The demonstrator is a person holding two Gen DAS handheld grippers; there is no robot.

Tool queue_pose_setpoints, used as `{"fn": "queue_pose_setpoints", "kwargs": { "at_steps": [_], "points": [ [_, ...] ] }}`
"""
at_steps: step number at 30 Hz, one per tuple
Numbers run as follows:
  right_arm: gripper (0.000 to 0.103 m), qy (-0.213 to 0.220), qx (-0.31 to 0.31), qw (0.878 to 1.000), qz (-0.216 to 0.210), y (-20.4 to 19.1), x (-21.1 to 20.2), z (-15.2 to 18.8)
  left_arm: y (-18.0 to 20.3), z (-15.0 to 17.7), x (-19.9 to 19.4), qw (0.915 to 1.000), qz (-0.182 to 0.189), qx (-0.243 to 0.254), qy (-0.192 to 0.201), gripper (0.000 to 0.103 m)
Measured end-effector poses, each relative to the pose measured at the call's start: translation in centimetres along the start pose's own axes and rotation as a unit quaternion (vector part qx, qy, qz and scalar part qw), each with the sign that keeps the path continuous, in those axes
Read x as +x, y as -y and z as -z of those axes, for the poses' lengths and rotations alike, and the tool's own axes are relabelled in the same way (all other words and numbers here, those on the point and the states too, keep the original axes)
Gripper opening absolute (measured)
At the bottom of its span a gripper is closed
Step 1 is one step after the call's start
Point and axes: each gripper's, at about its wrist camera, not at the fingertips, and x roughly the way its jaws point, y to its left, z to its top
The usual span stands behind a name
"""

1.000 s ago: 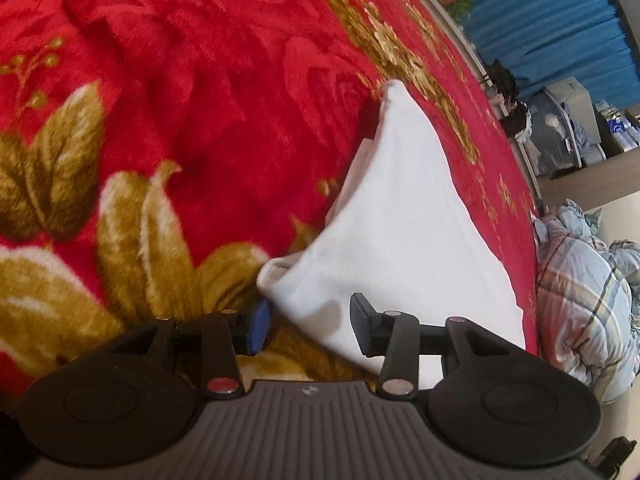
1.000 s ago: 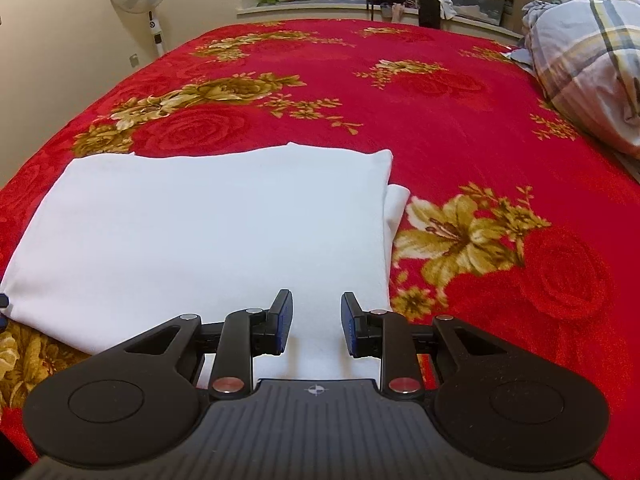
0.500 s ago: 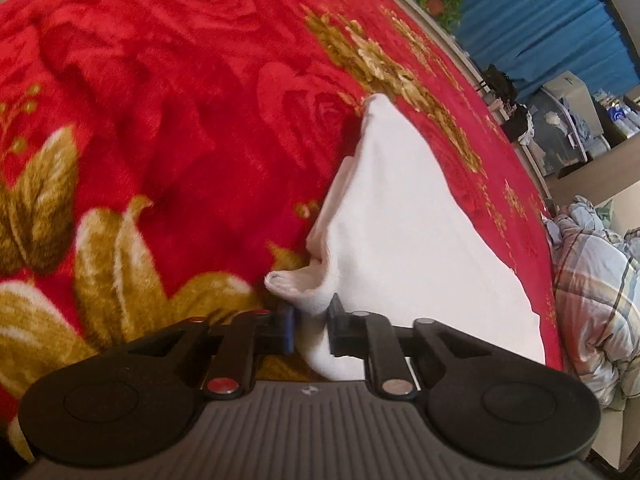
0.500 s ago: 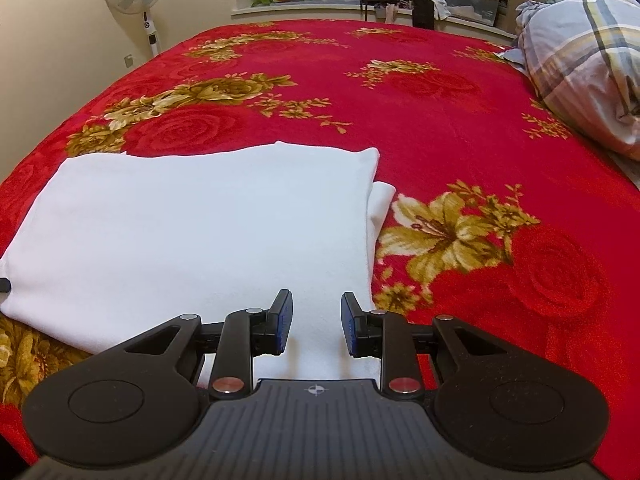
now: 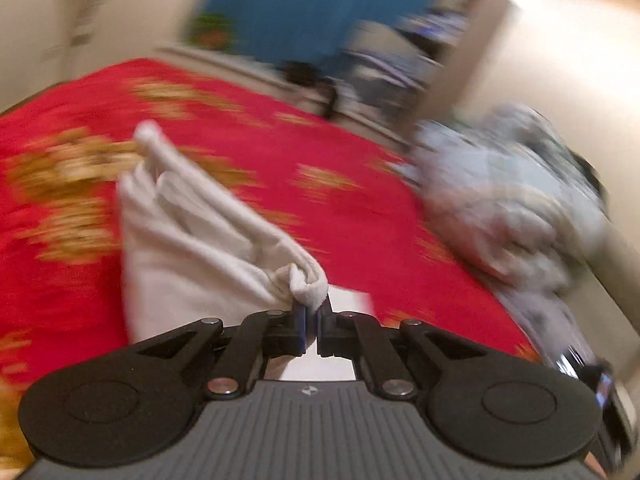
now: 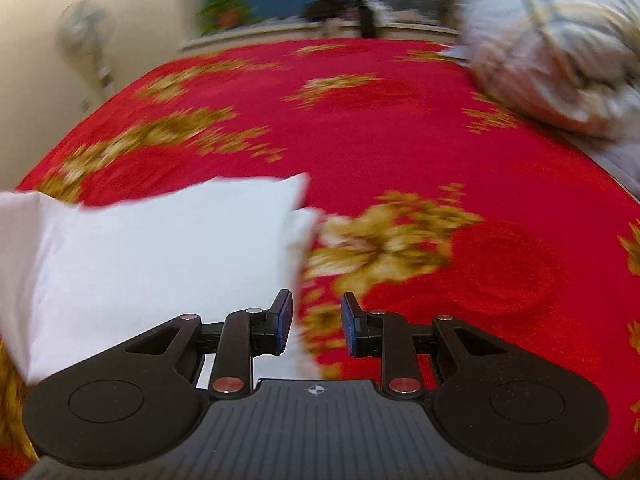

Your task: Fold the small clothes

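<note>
With our left hand-held gripper (image 5: 311,312) pinched shut on a corner of the white garment (image 5: 192,248) lifted off the red bed (image 6: 400,120), we should carry it squarely across while the right hand-held gripper (image 6: 316,320), part-open and empty, hovers at its edge.

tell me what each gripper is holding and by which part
Left gripper pinches the white garment by a bunched corner; right gripper holds nothing.

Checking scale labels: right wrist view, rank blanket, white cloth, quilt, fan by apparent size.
1. blanket
2. white cloth, close to the lens, so enlarged
3. quilt, cut off by the frame edge
4. fan, far and blurred
</note>
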Motion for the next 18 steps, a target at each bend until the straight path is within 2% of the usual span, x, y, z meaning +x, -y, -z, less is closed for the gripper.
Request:
{"fn": "queue_pose_setpoints", "kwargs": {
  "at_steps": [3,4,5,7,8,9,10,11,12,14,16,18],
  "points": [
    [0.028,0.003,0.058,0.998,0.029,3.2,0.2,-0.4,7.1,2.9,4.3,0.9968,0.037,0.063,-0.031,0.006],
    [0.028,0.005,0.077,0.996,0.034,4.1,0.2,-0.4,8.8,4.4,6.1,0.9941,0.048,0.078,-0.059,0.006],
    [0.028,0.007,0.094,0.995,0.036,4.9,0.2,-0.4,9.8,6.1,7.9,0.9898,0.061,0.088,-0.094,0.015],
    [0.028,0.008,0.119,0.992,0.031,6.0,0.3,-0.5,10.5,9.2,10.8,0.9754,0.070,0.099,-0.184,0.018],
    [0.028,0.006,0.127,0.992,0.022,6.3,0.5,-0.6,10.2,9.9,10.8,0.9719,0.079,0.100,-0.197,0.018],
    [0.028,0.000,0.132,0.991,0.008,6.5,0.9,-0.5,9.3,10.1,9.7,0.9735,0.091,0.102,-0.184,0.019],
    [0.029,-0.007,0.137,0.991,-0.006,6.5,1.2,-0.5,8.3,9.9,8.7,0.9775,0.086,0.102,-0.164,0.020],
    [0.031,-0.017,0.140,0.990,-0.021,6.4,1.6,-0.3,6.9,9.3,7.6,0.9821,0.072,0.097,-0.144,0.024],
    [0.037,-0.029,0.141,0.989,-0.040,6.1,2.1,-0.1,5.2,8.7,6.5,0.9866,0.059,0.086,-0.125,0.025],
    [0.042,-0.056,0.134,0.986,-0.081,5.3,3.1,0.2,2.0,7.9,4.7,0.9924,0.040,0.060,-0.099,0.025],
    [0.042,-0.087,0.121,0.983,-0.109,4.2,4.2,0.7,-0.4,7.4,4.1,0.9941,0.013,0.052,-0.094,0.025],
    [0.042,-0.107,0.096,0.983,-0.115,3.1,4.9,1.2,-2.3,8.6,5.0,0.9915,-0.007,0.059,-0.116,0.024]
  ]
}}
